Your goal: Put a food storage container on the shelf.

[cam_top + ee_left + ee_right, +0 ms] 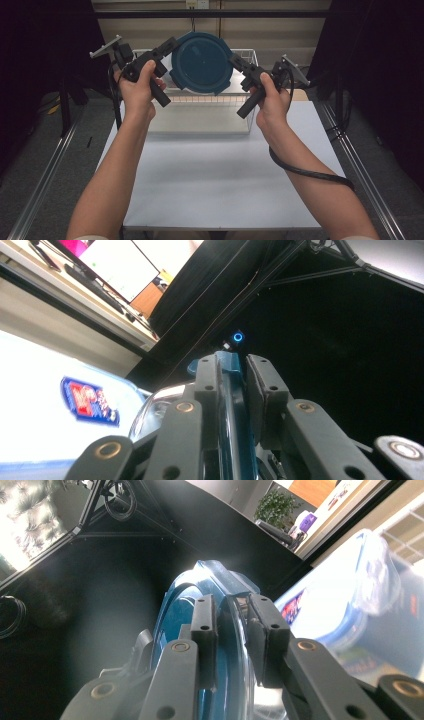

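Observation:
A round teal lid (201,62) is held upright in the air above the far end of the table, its flat face toward the camera. My left gripper (172,46) is shut on its left rim and my right gripper (235,60) is shut on its right rim. In the left gripper view the teal rim (227,365) stands edge-on between the pads of the left gripper (232,376). In the right gripper view the right gripper (232,625) clamps the rim of the lid (175,610), with a clear tab poking out above the jaws.
A white wire basket (248,54) stands behind and below the lid at the far end of the white table (220,175). A clear plastic box with a red and blue label (350,595) lies by the basket. Black curtains flank both sides.

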Demonstrator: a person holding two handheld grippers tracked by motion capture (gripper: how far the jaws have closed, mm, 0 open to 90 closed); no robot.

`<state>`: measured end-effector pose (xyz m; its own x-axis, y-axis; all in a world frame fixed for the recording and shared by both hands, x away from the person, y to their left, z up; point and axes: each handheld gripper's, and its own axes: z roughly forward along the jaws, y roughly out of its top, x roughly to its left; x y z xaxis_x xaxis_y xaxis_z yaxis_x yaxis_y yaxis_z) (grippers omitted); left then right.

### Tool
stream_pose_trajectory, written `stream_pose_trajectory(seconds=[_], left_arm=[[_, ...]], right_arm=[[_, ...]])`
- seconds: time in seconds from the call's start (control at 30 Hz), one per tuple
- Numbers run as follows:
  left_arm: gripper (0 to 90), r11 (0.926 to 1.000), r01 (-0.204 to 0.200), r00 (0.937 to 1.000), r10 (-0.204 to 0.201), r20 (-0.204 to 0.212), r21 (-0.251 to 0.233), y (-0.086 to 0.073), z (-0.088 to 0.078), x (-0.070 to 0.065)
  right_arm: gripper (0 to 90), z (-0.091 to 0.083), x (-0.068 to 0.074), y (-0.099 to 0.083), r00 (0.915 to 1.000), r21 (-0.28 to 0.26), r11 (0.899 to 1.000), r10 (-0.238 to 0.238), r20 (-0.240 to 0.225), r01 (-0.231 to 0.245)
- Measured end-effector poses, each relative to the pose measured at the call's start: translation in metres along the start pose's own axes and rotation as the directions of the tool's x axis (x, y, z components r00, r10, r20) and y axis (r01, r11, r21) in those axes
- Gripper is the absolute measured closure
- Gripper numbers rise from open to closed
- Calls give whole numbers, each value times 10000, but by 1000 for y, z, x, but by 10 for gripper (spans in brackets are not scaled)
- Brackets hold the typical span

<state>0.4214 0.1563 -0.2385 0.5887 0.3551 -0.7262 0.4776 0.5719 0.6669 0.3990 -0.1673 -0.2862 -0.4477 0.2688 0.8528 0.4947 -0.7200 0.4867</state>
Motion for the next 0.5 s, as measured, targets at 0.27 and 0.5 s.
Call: stream_pose_trajectory(seconds=[0.27, 0.5], left_arm=[[767, 9998, 189, 9998, -189, -6, -96, 18, 15, 10], [767, 9980, 576, 9983, -579, -86, -274, 34, 25, 20]], right_arm=[[753, 19, 1, 13, 9999, -165, 9998, -66, 89, 68], [752, 43, 4, 27, 9995, -133, 9998, -148, 262, 151]])
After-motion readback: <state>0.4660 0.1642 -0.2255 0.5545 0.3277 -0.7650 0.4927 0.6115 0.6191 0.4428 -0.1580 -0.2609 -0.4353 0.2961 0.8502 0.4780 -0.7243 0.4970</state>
